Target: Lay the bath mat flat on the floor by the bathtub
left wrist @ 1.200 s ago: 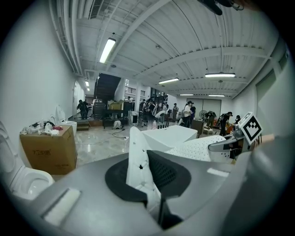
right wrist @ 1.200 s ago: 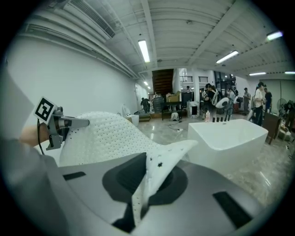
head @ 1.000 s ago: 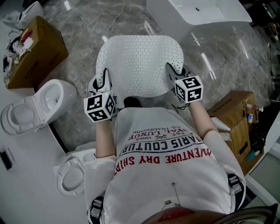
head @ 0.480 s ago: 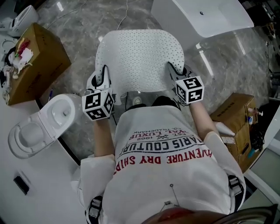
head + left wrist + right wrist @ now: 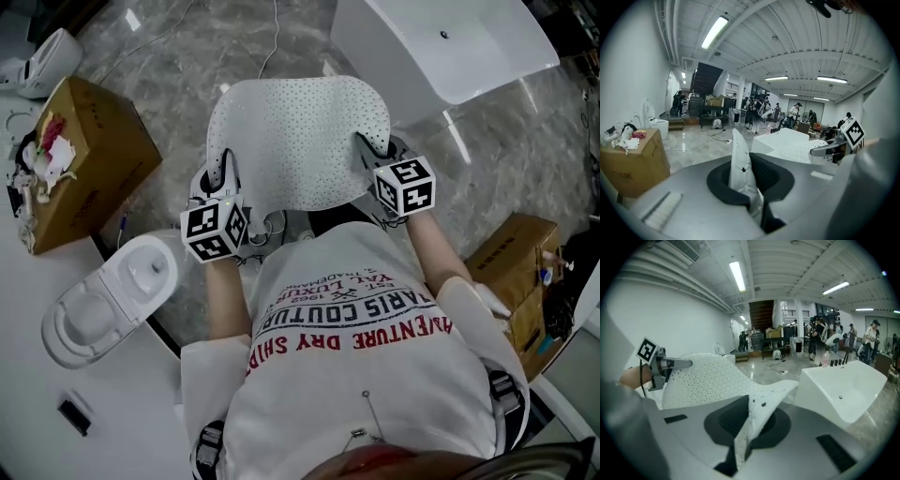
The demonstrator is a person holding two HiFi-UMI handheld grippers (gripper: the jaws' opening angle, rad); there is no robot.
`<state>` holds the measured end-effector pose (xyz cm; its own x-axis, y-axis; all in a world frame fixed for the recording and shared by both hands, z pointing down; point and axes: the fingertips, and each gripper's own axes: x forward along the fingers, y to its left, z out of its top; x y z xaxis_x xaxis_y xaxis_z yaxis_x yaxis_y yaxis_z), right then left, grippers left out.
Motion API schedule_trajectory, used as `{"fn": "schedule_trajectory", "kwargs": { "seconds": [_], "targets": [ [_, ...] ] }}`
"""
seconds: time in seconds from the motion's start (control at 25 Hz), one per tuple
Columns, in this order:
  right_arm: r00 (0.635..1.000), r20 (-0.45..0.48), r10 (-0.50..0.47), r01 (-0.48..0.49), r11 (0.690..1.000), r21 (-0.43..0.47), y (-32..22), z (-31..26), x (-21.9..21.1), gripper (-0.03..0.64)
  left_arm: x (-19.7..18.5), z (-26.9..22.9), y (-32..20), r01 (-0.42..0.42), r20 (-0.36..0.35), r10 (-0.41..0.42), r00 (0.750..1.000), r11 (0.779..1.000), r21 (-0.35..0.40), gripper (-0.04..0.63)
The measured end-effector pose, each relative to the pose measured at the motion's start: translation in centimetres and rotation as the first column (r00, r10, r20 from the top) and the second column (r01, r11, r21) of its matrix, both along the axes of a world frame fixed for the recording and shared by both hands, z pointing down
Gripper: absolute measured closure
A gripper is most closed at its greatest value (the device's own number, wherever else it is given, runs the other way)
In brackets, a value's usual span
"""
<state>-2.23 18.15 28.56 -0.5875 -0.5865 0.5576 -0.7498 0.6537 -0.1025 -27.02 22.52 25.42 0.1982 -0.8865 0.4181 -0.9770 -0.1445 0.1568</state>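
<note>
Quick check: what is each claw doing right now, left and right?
Left claw: closed, pinching the left edge of the bath mat.
Right claw: closed, pinching the mat's right edge.

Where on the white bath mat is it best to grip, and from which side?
Its near edge at both corners, coming from the person's side: the thin, floppy bath mat hangs spread between the left gripper and right gripper, both shut there now.

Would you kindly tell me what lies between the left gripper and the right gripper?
The perforated white bath mat spans from the left gripper to the right gripper, each shut on one edge; the head view shows it.
</note>
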Motion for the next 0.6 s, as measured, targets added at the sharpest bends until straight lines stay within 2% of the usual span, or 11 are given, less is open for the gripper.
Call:
{"fn": "schedule_trajectory", "kwargs": {
  "seconds": [0.12, 0.44, 0.6],
  "targets": [
    [1.000, 0.024, 0.002, -0.002, 1.000, -0.004, -5.4, -0.3, 0.2, 0.604, 0.2, -1.2, -5.8, -0.018, 0.036, 0.018, 0.999, 1.000, 0.002, 0.574],
    [0.997, 0.036, 0.067, -0.066, 0.998, -0.015, -17.5, 0.2, 4.0, 0.604, 2.8, -2.4, -19.9, -0.053, 0.056, 0.051, 0.997, 0.998, 0.029, 0.574],
    [0.986, 0.035, 0.162, -0.160, 0.986, -0.050, -20.7, 0.8, 6.0, 0.604, 5.1, -1.9, -25.7, -0.141, 0.056, 0.141, 0.988, 0.990, 0.003, 0.574]
  ]
}}
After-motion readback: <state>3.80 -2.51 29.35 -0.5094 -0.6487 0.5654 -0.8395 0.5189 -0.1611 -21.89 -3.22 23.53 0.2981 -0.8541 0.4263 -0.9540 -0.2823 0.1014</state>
